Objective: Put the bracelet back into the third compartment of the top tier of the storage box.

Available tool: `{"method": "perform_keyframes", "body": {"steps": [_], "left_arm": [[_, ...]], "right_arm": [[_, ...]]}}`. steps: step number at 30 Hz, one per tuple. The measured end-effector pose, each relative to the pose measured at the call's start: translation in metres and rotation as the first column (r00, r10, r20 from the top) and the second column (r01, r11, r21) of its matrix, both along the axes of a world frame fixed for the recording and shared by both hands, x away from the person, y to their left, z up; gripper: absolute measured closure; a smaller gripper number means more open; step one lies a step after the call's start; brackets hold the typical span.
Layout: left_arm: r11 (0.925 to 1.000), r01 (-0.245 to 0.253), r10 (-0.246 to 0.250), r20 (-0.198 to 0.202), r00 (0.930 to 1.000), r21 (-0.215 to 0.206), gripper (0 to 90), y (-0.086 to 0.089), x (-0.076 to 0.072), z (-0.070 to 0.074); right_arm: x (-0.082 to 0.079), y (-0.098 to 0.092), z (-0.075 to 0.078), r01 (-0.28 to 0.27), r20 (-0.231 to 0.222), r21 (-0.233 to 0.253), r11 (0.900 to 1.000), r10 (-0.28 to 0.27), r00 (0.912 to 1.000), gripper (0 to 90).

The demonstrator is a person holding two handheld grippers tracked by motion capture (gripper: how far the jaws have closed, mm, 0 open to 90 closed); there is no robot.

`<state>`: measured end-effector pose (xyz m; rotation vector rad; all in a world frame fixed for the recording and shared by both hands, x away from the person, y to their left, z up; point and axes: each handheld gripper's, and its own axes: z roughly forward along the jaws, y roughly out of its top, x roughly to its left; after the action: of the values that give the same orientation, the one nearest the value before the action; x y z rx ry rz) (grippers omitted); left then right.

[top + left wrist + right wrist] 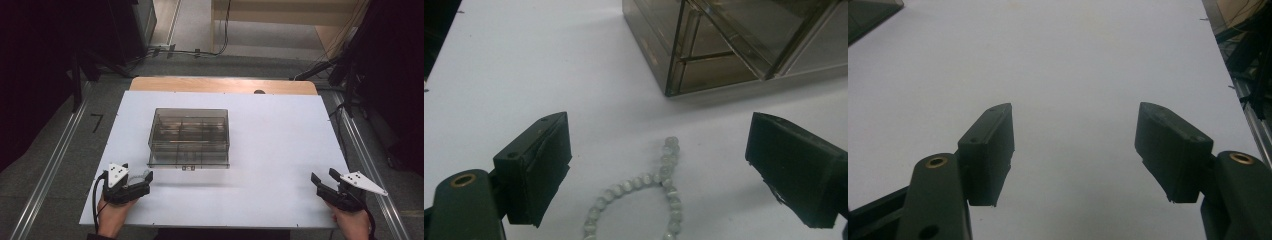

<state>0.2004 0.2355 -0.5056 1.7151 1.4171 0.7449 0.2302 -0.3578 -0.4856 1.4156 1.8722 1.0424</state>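
The white table has lots of bare room on the right side, from the box out to the edge at 3 o'clock. The box is see-through and brown, with little walls inside, and it sits a bit left of the middle of the table. The left gripper is near the front edge at about 7 o'clock, just in front of the box's left corner. The right gripper is near the front right corner at about 5 o'clock, well apart from the box. Both have jaws spread wide and hold nothing. In the left gripper view, a bead bracelet lies on the table between the jaws, touching neither one, and near the box corner. The bottom of the bracelet is cut off by the picture edge. From the high view the bracelet is too small to make out. In the right gripper view, the right gripper has plain table between its jaws.
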Motion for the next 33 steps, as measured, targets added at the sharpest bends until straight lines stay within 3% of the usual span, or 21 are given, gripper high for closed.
{"method": "perform_keyframes", "body": {"steps": [11, 21, 33], "left_arm": [[1.0, 0.001, -0.001, -0.031, 0.9995, -0.002, 15.7, 0.001, 0.004, -0.003], [0.9998, -0.015, 0.015, -0.042, 0.999, 0.014, 19.2, 0.002, 0.009, -0.006], [1.0, -0.005, 0.005, -0.051, 0.9987, 0.003, 27.9, 0.003, 0.011, -0.006]], "right_arm": [[0.0, 0.0, 0.0, -0.001, 0.001, -0.001, 1.0, 0.001, 1.0, 30.3], [0.0, 0.001, 0.0, -0.002, -0.001, -0.008, 1.0, 0.002, 1.0, 30.3], [0.001, 0.001, -0.001, -0.005, -0.002, -0.01, 1.0, 0.005, 1.0, 30.3]]}}
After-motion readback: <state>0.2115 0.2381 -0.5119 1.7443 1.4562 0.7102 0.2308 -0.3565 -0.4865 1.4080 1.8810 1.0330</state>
